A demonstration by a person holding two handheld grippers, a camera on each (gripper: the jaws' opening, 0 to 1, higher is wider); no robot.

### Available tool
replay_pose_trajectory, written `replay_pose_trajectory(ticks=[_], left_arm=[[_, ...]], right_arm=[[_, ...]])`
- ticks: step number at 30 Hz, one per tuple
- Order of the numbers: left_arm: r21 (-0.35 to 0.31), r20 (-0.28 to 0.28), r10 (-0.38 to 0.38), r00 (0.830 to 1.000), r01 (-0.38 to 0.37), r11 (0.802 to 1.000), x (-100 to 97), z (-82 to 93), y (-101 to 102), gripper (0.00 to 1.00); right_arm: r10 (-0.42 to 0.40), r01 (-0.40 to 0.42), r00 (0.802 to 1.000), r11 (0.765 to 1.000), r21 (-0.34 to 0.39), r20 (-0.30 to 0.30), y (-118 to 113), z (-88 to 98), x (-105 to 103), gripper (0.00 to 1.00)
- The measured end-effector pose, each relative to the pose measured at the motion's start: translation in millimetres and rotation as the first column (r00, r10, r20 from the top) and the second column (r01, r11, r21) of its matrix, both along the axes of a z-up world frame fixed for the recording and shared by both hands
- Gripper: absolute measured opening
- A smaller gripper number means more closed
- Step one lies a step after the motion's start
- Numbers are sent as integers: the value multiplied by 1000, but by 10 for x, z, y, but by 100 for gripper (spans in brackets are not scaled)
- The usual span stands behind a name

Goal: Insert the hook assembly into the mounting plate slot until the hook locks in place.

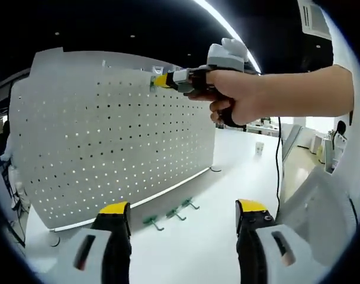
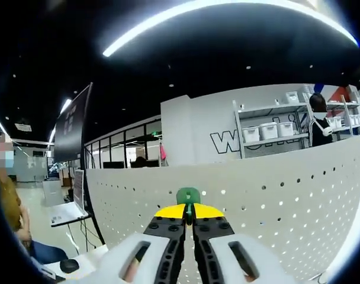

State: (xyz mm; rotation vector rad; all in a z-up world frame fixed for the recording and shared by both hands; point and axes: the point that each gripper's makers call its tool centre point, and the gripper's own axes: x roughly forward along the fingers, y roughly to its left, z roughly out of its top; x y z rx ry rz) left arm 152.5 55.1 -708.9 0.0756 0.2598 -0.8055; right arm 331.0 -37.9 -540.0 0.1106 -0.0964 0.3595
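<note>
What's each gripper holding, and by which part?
Right gripper is shut on a green hook by its lower part, at the pegboard. Left gripper is open, holding nothing.

Right gripper (image 2: pixel 189 211) fingers clamped on green hook (image 2: pixel 188 195) against white pegboard (image 2: pixel 286 201).

The left gripper view looks from low over the white counter (image 1: pixel 215 236), well back, toward the face of the pegboard (image 1: pixel 109 136). The right gripper view sits close against the pegboard's (image 2: pixel 275 201) upper edge, looking over it into the room. Both views share the pegboard.
</note>
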Motion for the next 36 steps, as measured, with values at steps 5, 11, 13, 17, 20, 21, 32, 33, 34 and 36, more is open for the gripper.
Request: replay_pose_trajectory(ticks=[5, 11, 13, 17, 20, 21, 32, 33, 34, 36], left_arm=[[5, -16, 7, 1000, -7, 1000, -17, -70, 47, 74], [13, -38, 14, 999, -14, 1000, -42, -142, 95, 74], [19, -42, 15, 999, -14, 1000, -47, -161, 105, 74], [24, -53, 15, 998, -14, 1000, -67, -188, 119, 73], [38, -55, 16, 998, -14, 999, -80, -225, 140, 73], [41, -58, 17, 998, -14, 999, -84, -235, 144, 73], [44, -64, 25, 998, -22, 999, -85, -260, 194, 72], [44, -63, 26, 998, -23, 999, -86, -254, 200, 72], [44, -64, 27, 998, -24, 999, -86, -254, 203, 71], [43, -68, 30, 997, -27, 999, -87, -259, 218, 71]], right_arm=[[-12, 12, 1000, 1000, -1, -5, -7, -37, 67, 1], [-22, 22, 1000, 1000, -17, 4, 2, -41, 120, 1], [-23, 24, 1000, 1000, -21, 7, 13, -34, 139, 1], [-23, 23, 1000, 999, -24, 14, 36, -24, 162, 1], [-30, 30, 999, 999, -29, 17, 41, -30, 173, 1], [-29, 30, 999, 999, -30, 19, 47, -31, 175, 1], [-23, 23, 1000, 999, -35, 7, 134, -82, 250, 1], [-24, 24, 1000, 999, -35, 5, 138, -90, 251, 1], [-23, 23, 1000, 999, -35, 3, 147, -100, 254, 1], [-26, 26, 1000, 999, -40, -3, 152, -128, 262, 1]])
